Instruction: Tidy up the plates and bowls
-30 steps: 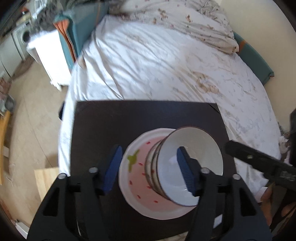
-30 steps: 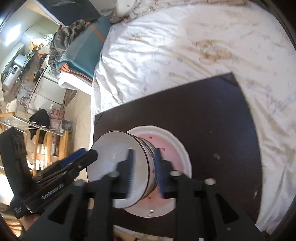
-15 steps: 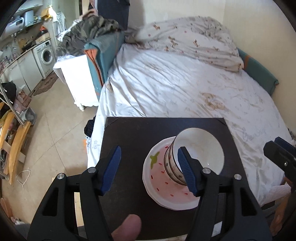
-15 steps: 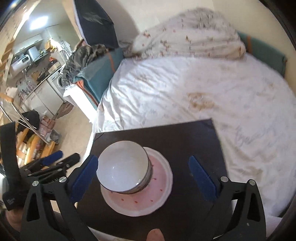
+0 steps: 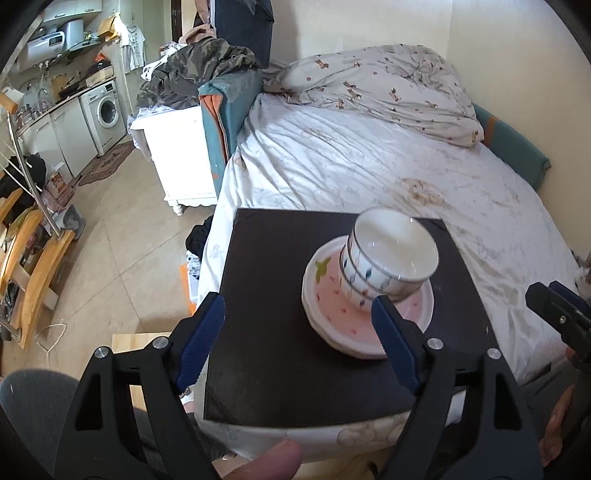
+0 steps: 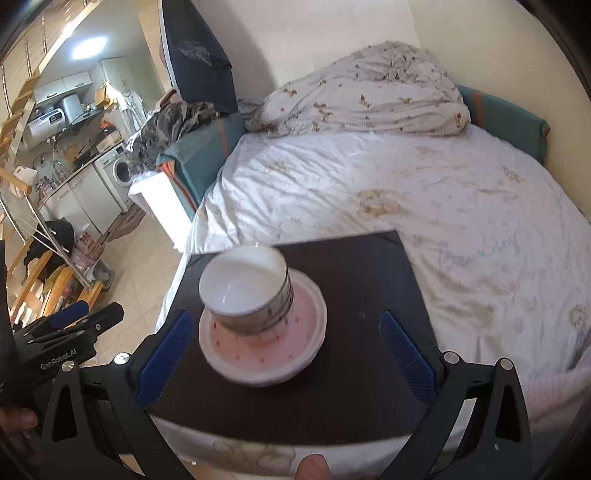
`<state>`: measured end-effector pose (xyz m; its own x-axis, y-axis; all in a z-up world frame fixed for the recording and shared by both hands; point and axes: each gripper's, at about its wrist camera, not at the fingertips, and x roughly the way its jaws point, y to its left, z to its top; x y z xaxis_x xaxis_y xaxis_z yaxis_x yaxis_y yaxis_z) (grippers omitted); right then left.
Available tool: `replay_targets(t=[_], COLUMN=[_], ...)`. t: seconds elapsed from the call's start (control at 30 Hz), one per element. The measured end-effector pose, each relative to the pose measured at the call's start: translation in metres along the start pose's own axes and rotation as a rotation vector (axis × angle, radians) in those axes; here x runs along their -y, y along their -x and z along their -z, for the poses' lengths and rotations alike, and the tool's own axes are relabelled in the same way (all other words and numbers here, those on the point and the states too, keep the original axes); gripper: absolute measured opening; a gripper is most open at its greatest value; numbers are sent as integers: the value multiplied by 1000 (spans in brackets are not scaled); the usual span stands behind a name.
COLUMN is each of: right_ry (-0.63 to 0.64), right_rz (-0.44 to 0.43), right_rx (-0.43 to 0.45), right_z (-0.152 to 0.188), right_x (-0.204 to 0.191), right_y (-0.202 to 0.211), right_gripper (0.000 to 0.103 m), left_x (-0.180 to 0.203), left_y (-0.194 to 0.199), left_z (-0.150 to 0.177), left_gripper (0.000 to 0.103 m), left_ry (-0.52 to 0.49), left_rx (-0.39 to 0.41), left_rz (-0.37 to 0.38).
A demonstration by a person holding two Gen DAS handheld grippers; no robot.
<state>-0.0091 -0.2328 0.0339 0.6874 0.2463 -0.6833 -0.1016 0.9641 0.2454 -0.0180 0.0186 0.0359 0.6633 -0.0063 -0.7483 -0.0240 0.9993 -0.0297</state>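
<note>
We had nested the bowls on the pink plates at the dark board's centre, saving space. Both grippers, left and right, stood at six o'clock, their jaws just widened and holding nothing.

Bed w/ white sheet fills centre-right, crumpled duvet at far end by cream wall. Left: beige tile floor, white cabinet, washing machine far left.

"GenRobot.AI" printed on left claw body.
</note>
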Motion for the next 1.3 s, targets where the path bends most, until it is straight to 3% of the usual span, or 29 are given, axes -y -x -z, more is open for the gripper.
replay_targets(t=[0.13,0.23,0.43,1.3], right_ry=[33,68,90,97], right_rz=[7,57,93,107], right_rx=[16,41,7,-11], right_z=[19,32,40,42], right_x=[-7,-13,-19,-18], right_y=[0,-4,-20,-31], right_gripper=[103,103,103,103], left_x=[2,6,14,10], left_y=[-2,-1,-3,-16], left_z=[18,26,30,30], left_gripper=[103,103,103,103], left_ry=[-5,-27,-40,-7], left_rx=[-1,10,10,-49], left_rz=[-13,-27,-21,-14])
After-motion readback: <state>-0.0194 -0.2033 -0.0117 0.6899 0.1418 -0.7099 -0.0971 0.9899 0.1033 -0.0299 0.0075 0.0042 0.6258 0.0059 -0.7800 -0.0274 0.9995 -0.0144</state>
